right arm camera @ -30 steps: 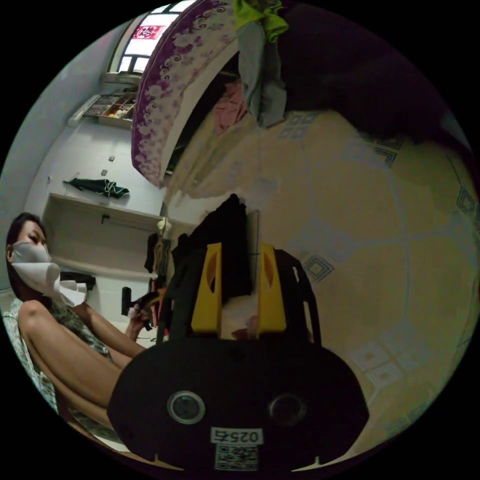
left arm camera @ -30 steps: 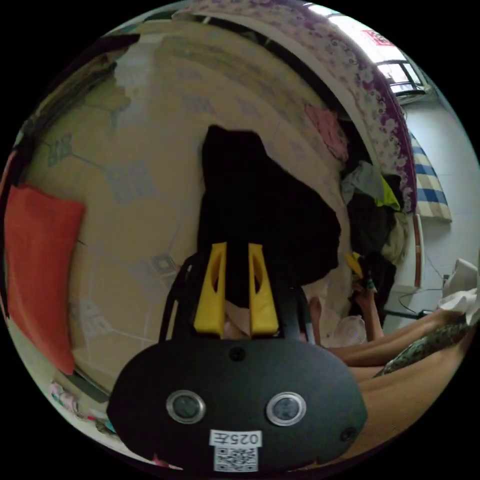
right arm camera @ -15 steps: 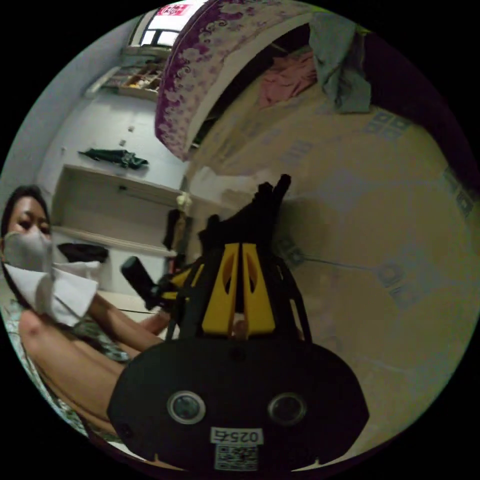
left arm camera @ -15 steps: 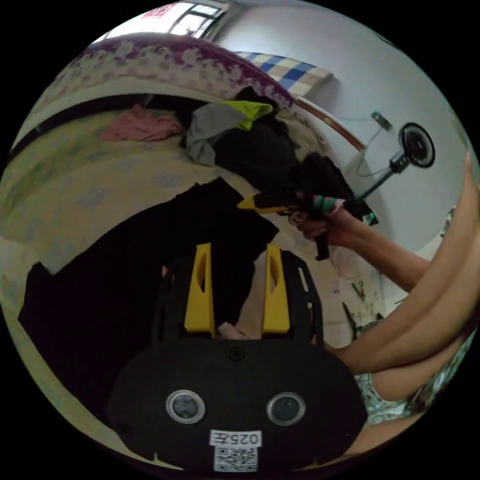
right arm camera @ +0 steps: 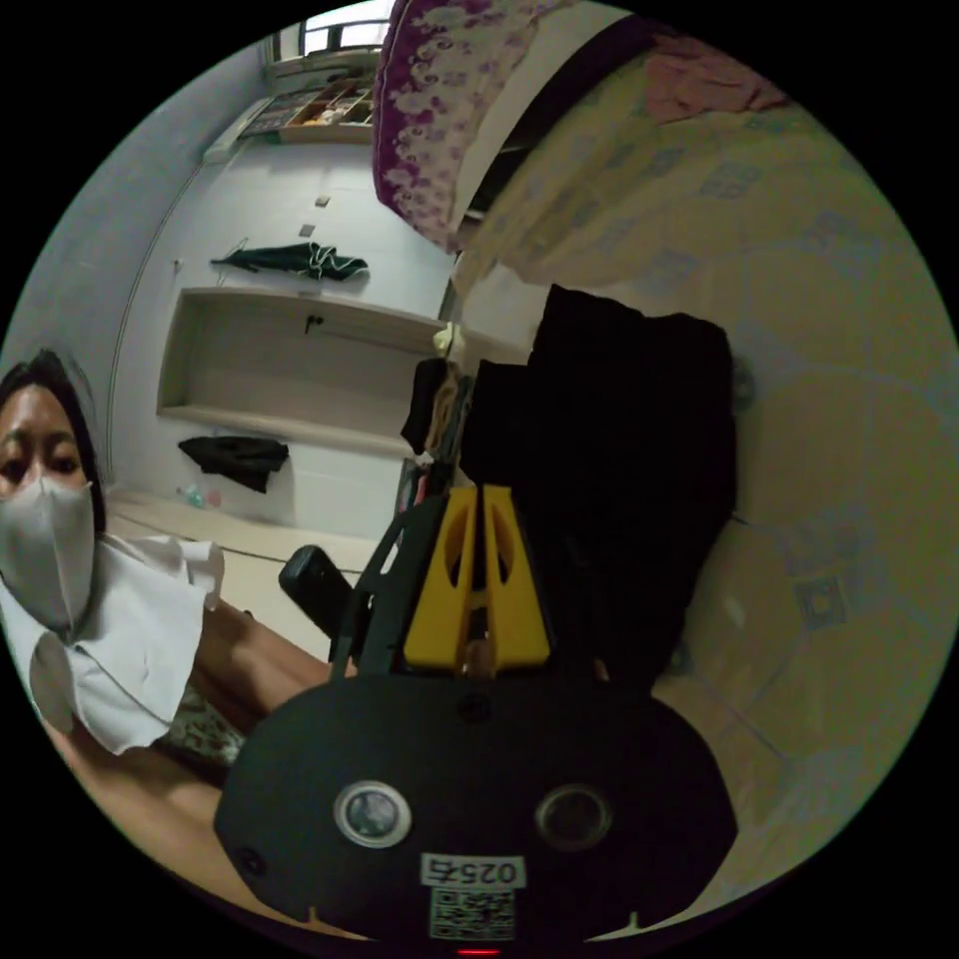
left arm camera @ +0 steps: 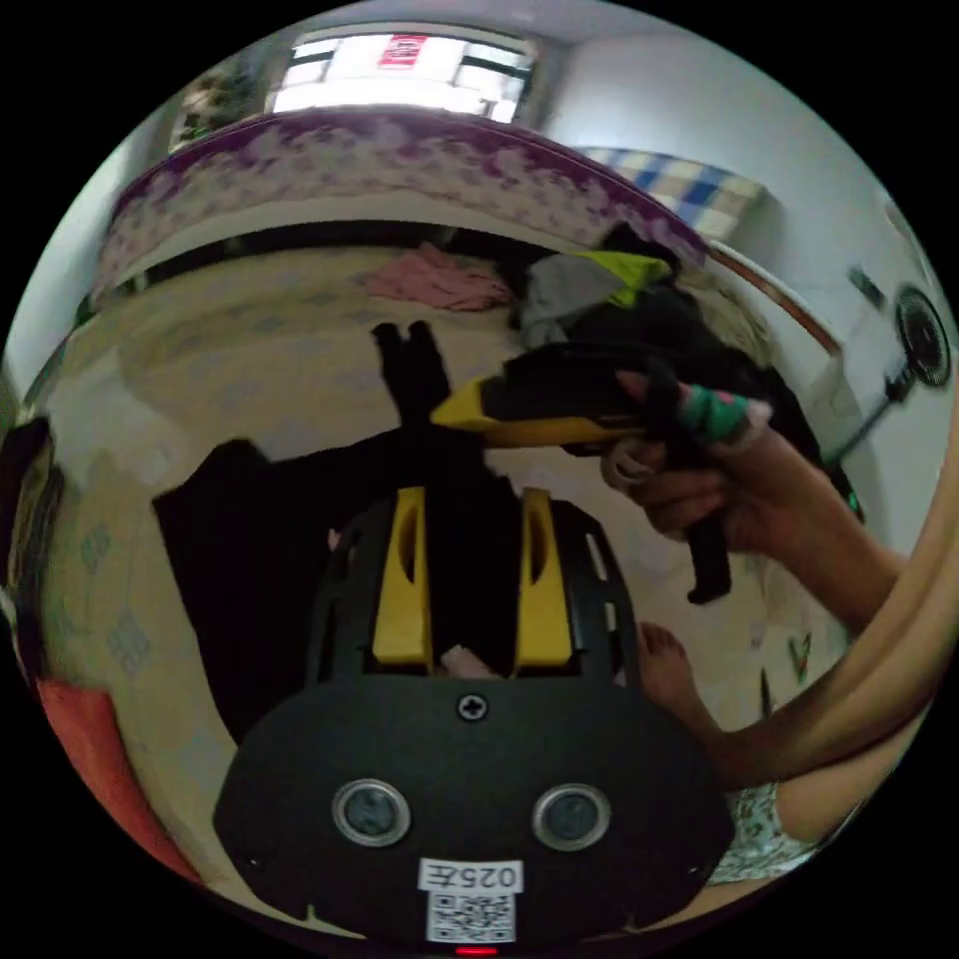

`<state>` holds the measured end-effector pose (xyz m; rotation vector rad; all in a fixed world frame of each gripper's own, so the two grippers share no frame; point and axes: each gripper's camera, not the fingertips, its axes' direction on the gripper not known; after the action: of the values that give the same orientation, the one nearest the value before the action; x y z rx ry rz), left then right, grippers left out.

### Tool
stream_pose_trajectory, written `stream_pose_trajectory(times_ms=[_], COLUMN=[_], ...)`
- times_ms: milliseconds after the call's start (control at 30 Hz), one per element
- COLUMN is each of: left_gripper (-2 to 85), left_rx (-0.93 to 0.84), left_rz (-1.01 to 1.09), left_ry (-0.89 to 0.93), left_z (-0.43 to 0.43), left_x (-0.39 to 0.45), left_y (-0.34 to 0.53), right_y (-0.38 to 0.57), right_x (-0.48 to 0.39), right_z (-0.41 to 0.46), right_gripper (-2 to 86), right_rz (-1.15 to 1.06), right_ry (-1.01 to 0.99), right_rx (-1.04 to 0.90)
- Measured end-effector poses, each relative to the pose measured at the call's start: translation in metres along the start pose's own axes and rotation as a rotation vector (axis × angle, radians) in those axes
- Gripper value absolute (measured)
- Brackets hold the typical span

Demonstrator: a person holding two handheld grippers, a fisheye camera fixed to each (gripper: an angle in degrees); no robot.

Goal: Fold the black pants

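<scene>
Black pants spread on pale patterned bed mid-frame, left tongs parted over them, right tongs pinched on pants' edge, clothes pile upper right, window at top.

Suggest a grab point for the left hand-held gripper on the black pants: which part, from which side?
Probably the pants edge lying flat on the yellow sheet just beyond the left hand-held gripper, whose jaws stand apart. Come in low along the sheet, jaws straddling the edge. The right hand-held gripper looks already shut on pants fabric.

Pink garment, clothes heap, fan — red cushion
</scene>
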<state>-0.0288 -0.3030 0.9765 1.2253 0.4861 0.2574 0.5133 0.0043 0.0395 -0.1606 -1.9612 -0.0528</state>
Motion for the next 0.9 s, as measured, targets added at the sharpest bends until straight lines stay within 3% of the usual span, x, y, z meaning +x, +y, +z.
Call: stream_pose_trajectory(times_ms=[133, 233, 300, 500, 567, 700, 900], left_gripper=[3.0, 1.4, 1.1, 1.1, 1.2, 1.3, 1.0], left_rx=[0.009, 0.076, 0.17, 0.33, 0.357, 0.407, 0.55], left_rz=[-0.235, -0.404, -0.346, 0.116, 0.259, 0.346, 0.482], left_ry=[0.23, 0.399, 0.43, 0.552, 0.592, 0.663, 0.708], left_z=[-0.025, -0.052, -0.078, -0.152, -0.176, -0.222, -0.327], left_x=[-0.041, -0.077, -0.081, -0.016, 0.03, 0.09, 0.15], left_y=[0.013, 0.017, 0.0, -0.134, -0.19, -0.26, -0.318], right_y=[0.015, 0.04, 0.059, 0.125, 0.14, 0.146, 0.12], right_x=[-0.013, -0.015, -0.011, -0.005, -0.02, -0.051, -0.072], right_z=[0.01, -0.006, -0.009, 0.016, 0.032, 0.057, 0.073], right_gripper=[2.7, 9.4, 13.0, 19.0, 20.5, 21.7, 23.7], right_rz=[-0.168, -0.229, -0.237, -0.292, -0.35, -0.498, -0.522], right_ry=[-0.128, -0.076, 0.023, 0.21, 0.278, 0.432, 0.882], right_rx=[0.044, 0.155, 0.171, 0.22, 0.347, 0.58, 0.85])
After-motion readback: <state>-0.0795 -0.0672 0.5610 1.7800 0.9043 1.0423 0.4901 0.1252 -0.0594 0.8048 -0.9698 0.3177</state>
